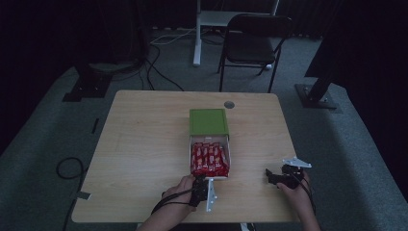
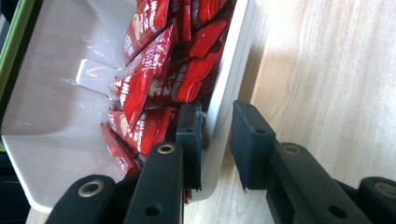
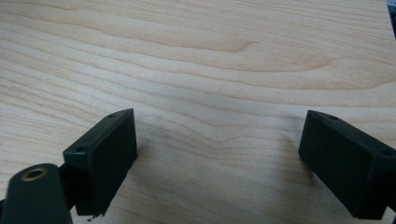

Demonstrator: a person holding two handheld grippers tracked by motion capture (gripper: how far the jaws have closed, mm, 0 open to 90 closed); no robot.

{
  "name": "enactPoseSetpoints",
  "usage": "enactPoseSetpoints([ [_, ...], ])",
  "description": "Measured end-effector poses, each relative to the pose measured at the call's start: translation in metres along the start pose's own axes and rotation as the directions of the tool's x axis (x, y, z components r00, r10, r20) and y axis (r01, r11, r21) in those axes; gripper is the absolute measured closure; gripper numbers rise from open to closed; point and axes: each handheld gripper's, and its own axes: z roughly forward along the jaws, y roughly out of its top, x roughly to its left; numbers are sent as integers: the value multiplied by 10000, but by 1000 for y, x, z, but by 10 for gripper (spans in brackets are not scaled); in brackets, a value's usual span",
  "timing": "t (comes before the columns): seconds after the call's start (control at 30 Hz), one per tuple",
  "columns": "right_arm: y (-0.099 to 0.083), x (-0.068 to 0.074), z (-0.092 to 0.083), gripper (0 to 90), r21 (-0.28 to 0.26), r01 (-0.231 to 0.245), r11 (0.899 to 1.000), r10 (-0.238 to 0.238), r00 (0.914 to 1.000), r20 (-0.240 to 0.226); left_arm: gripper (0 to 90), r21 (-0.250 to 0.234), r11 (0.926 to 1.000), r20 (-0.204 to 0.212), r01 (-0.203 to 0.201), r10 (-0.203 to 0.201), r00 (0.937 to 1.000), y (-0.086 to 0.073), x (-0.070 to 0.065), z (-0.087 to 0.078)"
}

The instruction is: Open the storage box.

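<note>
**Tray wall between the left jaws, right jaws spread over bare wood**

Wrappers (image 1: 210,159) of red foil pack the white tray (image 1: 229,153), which stands pulled out toward six o'clock from its green sleeve (image 1: 208,121) near the middle of the worktop (image 1: 139,144). In the high view the sleeve sits at twelve o'clock of the tray and covers its far end, while the red packets lie crowded in the exposed part.

At the tray's six o'clock edge is the left hand-held gripper (image 1: 201,185), held by the person's left hand (image 1: 181,188). In the left gripper view (image 2: 215,140) its two black jaws straddle the white tray (image 2: 51,116) wall: one jaw is inside, against the red wrappers (image 2: 159,70), the other outside over the wood. The jaws stand nearly closed; a slim gap shows between the outer pad and the wall, so the pictures do not settle whether the wall is firmly pinched.

At four o'clock from the tray, well apart from it, the right hand-held gripper (image 1: 270,176) hovers low over the worktop in the right hand (image 1: 297,192). In the right gripper view (image 3: 217,163) its jaws are spread wide with bare wood grain between them and nothing held.
</note>
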Motion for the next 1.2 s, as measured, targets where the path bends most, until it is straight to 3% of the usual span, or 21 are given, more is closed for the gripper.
enactPoseSetpoints([
  [0.1,0,0,0,107,0,0,10000,0,10000,0,712,-318,9988,337,375,-364,9988,-3,2,-2],
  [0.23,0,0,0,107,2,-3,10000,3,10000,-2,669,-674,9915,718,1111,-1062,9917,-6,9,-8],
  [0.33,0,0,0,107,3,-3,10000,3,10000,-1,662,-1010,9780,1078,1823,-1714,9793,-9,13,-12],
  [0.47,0,0,0,107,3,-3,10000,3,10000,0,651,-1227,9677,1396,2203,-2029,9692,-13,18,-19],
  [0.57,0,0,0,107,6,-5,10000,5,10000,-3,650,-1408,9552,1659,2602,-2363,9574,-17,22,-26],
  [0.63,0,0,0,107,4,-3,10000,3,10000,0,649,-1532,9432,1783,2948,-2670,9470,-21,26,-29],
  [0.67,0,0,0,107,3,-1,10000,1,10000,-1,650,-1511,9426,1791,2977,-2700,9460,-23,27,-30],
  [0.83,0,0,0,108,1,1,10000,-1,10000,-4,631,-1403,9275,1831,3464,-3195,9297,-38,30,-33],
  [0.87,0,0,0,108,2,1,10000,-1,10000,-4,631,-1375,9279,1833,3466,-3201,9295,-40,30,-34],
  [0.93,0,0,0,108,-1,4,10000,-4,10000,-4,623,-1271,9192,1829,3727,-3475,9197,-48,32,-35],
  [1.0,0,0,0,108,-1,5,10000,-5,10000,-4,623,-1271,9192,1829,3727,-3475,9197,-48,32,-35],
  [1.03,0,0,0,108,-3,0,10000,0,10000,-6,616,-1098,9110,1823,3974,-3746,9091,-61,34,-35],
  [1.1,0,0,0,108,-6,0,10000,0,10000,-6,616,-1039,9082,1803,4054,-3837,9057,-65,34,-36],
  [1.17,0,0,0,108,-8,1,10000,-1,10000,-4,616,-1026,8931,1781,4381,-4168,8914,-73,36,-36],
  [1.2,0,0,0,108,-8,1,10000,-1,10000,-4,616,-970,8905,1747,4445,-4245,8884,-77,37,-37],
])
